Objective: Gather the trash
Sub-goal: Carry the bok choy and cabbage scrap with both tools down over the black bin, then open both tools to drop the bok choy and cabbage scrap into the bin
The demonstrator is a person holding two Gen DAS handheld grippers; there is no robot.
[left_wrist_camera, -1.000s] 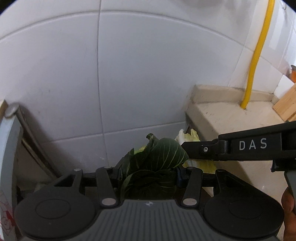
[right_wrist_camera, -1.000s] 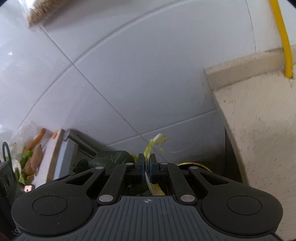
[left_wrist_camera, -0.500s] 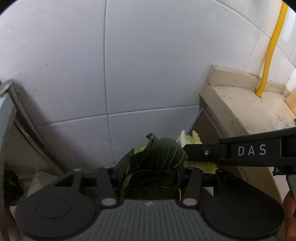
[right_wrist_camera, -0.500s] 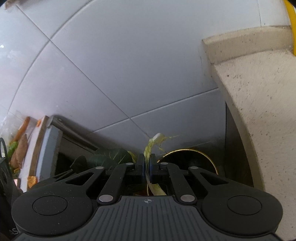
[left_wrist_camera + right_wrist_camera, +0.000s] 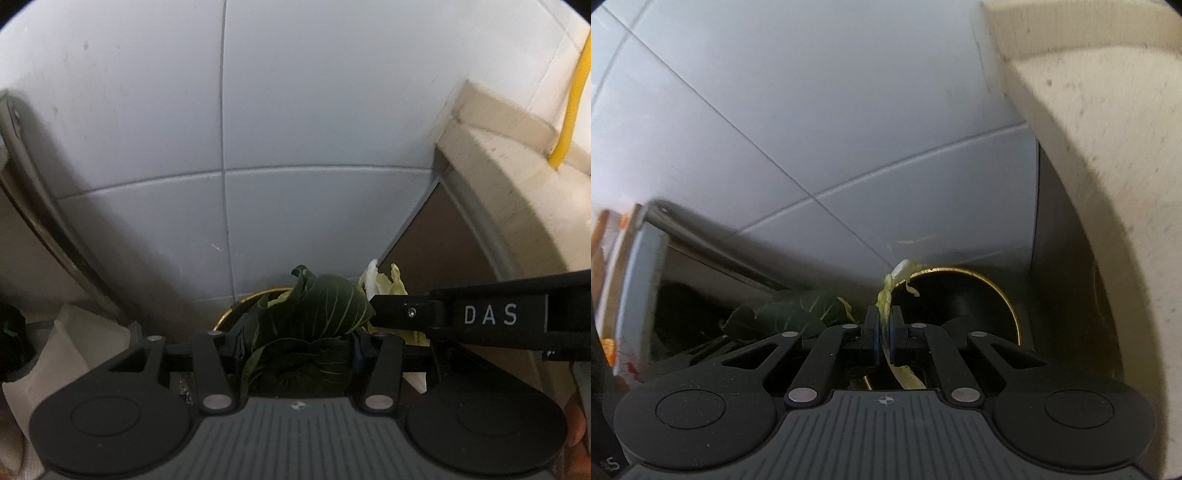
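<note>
As both our hands sink lower than they were a second ago, a dark round bin with a gold rim [image 5: 975, 306] comes into sight below us, where before we saw mostly white wall tile [image 5: 295, 110]. It stands on the floor in the corner, between the tiled wall and the side of a beige stone table [image 5: 1108, 155].

Our left gripper [image 5: 295, 343] has its fingers part-way open and pressed on a bunch of dark green leaves [image 5: 314, 314], which hangs over the near edge of the gold rim. Our right gripper [image 5: 884, 332] has its fingers closed nearly together on a thin pale green leaf scrap [image 5: 894, 280], whose tip sits in front of the bin's mouth.

We judge that the carry is almost done: both pieces of trash are near the opening, and releasing them is likely next.
</note>
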